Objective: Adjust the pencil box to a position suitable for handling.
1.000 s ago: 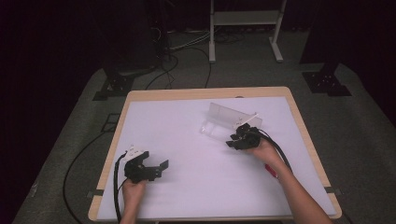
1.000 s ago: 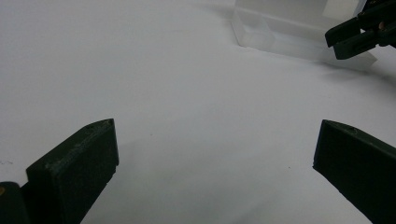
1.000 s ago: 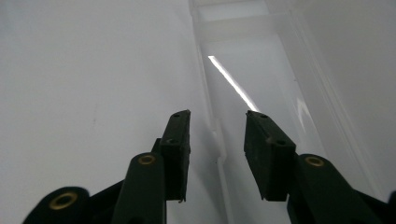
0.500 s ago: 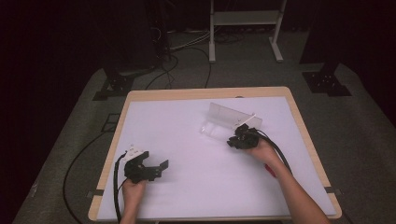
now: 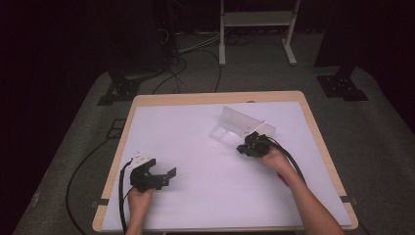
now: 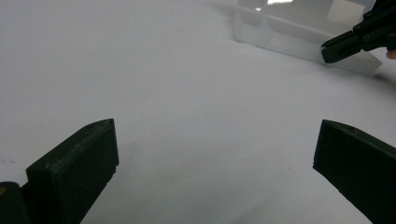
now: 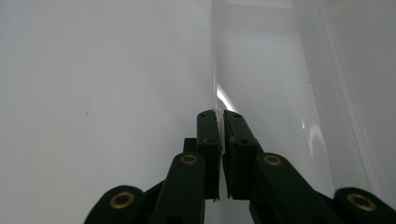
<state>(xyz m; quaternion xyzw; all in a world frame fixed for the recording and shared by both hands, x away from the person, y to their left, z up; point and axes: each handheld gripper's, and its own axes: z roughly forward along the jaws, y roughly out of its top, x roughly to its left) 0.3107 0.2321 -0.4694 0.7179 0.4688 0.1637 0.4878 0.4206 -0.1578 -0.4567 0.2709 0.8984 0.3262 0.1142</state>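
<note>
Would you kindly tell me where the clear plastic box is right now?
In the high view, the clear plastic box sits on the table's far right part, its wall pinched by the right gripper.

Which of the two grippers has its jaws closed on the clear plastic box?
The right gripper: its jaws pinch a thin wall of the clear plastic box. The left gripper is wide open over bare table.

No legible text, label or number — not on any surface.

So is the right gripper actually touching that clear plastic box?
Touching. In the right gripper view, the right gripper has both jaws closed on the thin upright wall of the clear plastic box, with its edge pinched between them.
</note>
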